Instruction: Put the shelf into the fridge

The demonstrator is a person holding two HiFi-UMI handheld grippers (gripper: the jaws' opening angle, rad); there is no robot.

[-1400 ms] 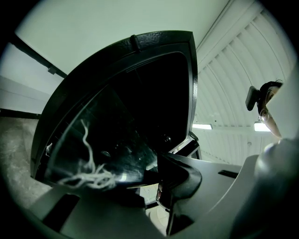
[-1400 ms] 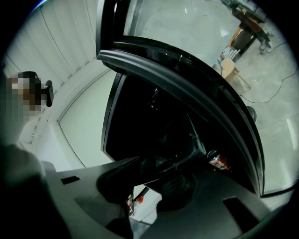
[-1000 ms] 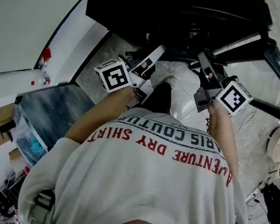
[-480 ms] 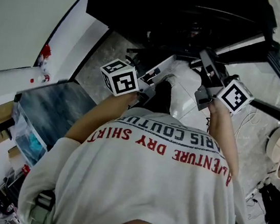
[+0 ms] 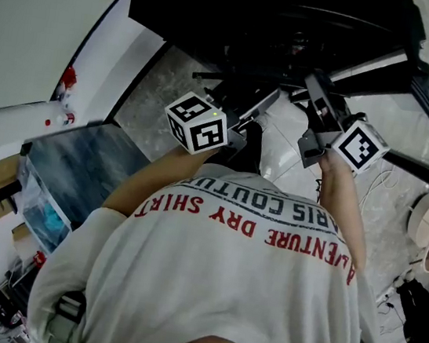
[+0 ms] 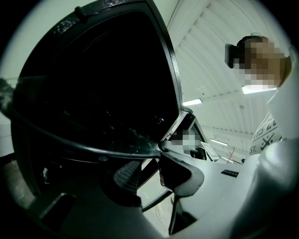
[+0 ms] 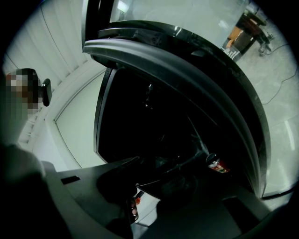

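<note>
Judging by looks, the dark-framed glass shelf was stiff, weighty, slick and breakable; its frame was your safest hold. It sat at the mouth of the black fridge. Your right gripper clamped its edge; your left gripper, jaws just closing, stood parted at the rim. Your white shirt read "DRY SHIRT".
</note>
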